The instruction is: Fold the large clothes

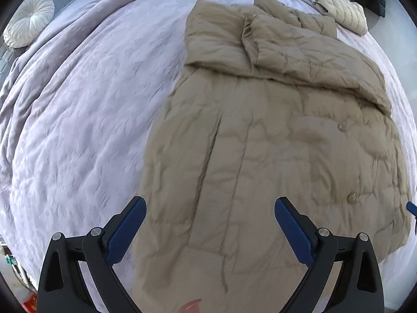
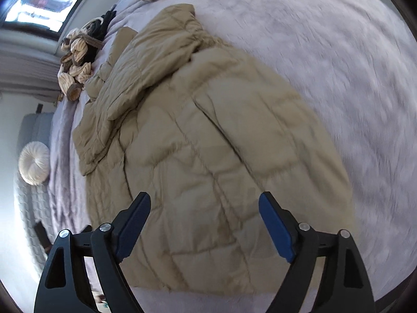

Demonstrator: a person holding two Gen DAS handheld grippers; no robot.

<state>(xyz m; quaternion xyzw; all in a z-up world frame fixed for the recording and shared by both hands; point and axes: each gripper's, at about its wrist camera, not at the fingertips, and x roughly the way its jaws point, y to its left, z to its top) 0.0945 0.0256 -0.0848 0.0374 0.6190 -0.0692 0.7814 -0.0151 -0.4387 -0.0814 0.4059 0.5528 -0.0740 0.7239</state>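
The left gripper (image 1: 209,208) has its jaws spread wide, with nothing between them. It hangs over the near end of the coat (image 1: 260,143), pointing down at it. The right gripper (image 2: 204,206) also has its jaws released and empty, and it hangs over the same near end from the other side. No pad touches the cloth.

The coat is tan and puffy. It lies flat on the bed (image 1: 91,104), stretching away from both sets of jaws. At its far end the sleeves (image 1: 281,44) lie folded over its middle, which makes the coat a long, narrow shape that is easier to fold.

Both grippers are probably let go and wide so they can grab the near edge next and carry it up toward the far end.

Beyond the coat sit a pale quilted jacket (image 1: 344,13), a striped cloth heap (image 2: 75,60) and a round cushion (image 1: 28,20), well away from the jaws.
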